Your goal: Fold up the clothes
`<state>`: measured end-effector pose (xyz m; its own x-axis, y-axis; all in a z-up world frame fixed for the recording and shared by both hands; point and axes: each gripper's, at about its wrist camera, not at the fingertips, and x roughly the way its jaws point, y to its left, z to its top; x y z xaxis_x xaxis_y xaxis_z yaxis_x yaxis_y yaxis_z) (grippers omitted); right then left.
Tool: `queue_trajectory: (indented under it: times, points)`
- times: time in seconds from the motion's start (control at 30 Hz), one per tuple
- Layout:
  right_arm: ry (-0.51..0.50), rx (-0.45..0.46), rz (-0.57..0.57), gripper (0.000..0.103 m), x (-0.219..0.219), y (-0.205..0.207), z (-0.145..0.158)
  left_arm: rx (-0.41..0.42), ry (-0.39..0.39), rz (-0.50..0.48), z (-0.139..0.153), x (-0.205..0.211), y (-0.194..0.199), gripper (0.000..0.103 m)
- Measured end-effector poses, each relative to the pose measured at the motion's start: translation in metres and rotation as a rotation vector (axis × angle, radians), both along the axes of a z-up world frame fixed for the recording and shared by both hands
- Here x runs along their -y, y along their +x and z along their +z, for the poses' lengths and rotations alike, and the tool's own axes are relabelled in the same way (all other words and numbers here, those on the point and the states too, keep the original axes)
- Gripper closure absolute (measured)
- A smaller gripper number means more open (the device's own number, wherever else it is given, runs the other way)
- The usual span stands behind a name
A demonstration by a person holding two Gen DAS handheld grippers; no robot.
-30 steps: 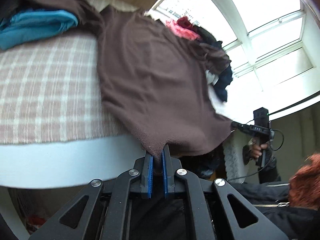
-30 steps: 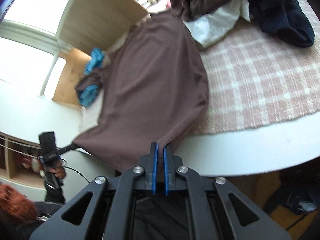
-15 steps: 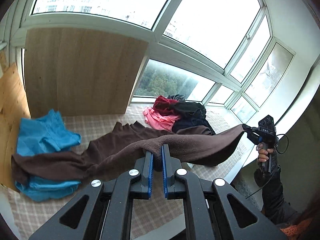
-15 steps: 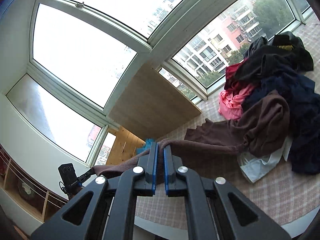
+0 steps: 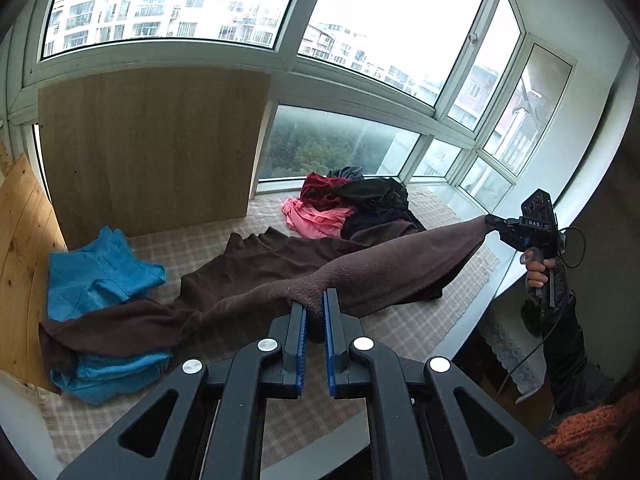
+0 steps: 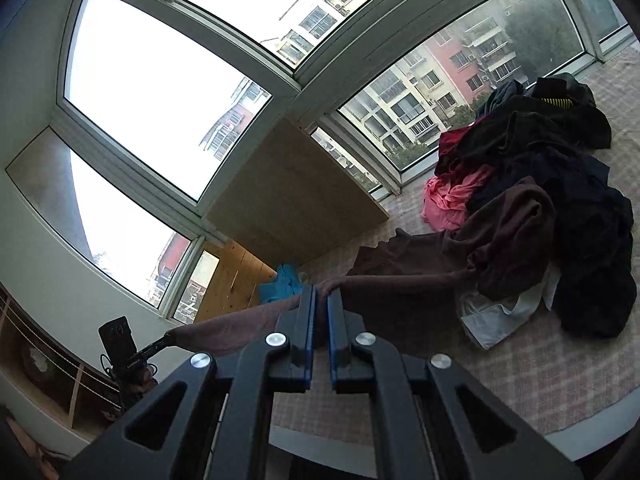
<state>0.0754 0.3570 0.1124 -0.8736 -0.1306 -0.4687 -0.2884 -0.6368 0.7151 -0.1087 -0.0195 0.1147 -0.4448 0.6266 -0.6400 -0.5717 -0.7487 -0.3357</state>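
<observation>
The left hand-held gripper (image 5: 314, 312) was clenched on one corner of the brown garment (image 5: 280, 276), its blue pads pinching a bunch of hem. The right hand-held gripper (image 6: 319, 308) was likewise clamped on the other corner, and from the left wrist view it appeared at about 3 o'clock, with the hem stretched in a taut band between the two. The rest of the brown garment trailed down onto the checked cloth of the window seat (image 5: 400, 320), one sleeve draped toward 9 o'clock over the blue clothes (image 5: 96, 276) and the other running toward 2 o'clock into the heap of dark and pink clothes (image 6: 540, 168).

The step in hand looked like lifting the hem to carry it over toward the shoulders. To do it well, both corners should travel together at equal height, keeping the edge straight but not strained, so the fold line falls square across the body. The sleeves were the likely trouble: one seemed caught among the heap and the other lay on the blue clothes, so the fleece-like fabric might drag neighbours along or bunch. Laying the hem down slowly and releasing only once it lay flat would probably give the cleanest fold.
</observation>
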Motion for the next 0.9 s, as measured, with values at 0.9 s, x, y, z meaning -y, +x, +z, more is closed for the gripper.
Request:
queue_trajectory:
  times: [0.9]
  points:
    - [0.379,0.536,0.241,0.067,-0.062,-0.19,-0.164,0.281,-0.36,-0.014,-0.249,-0.05,-0.2,0.081]
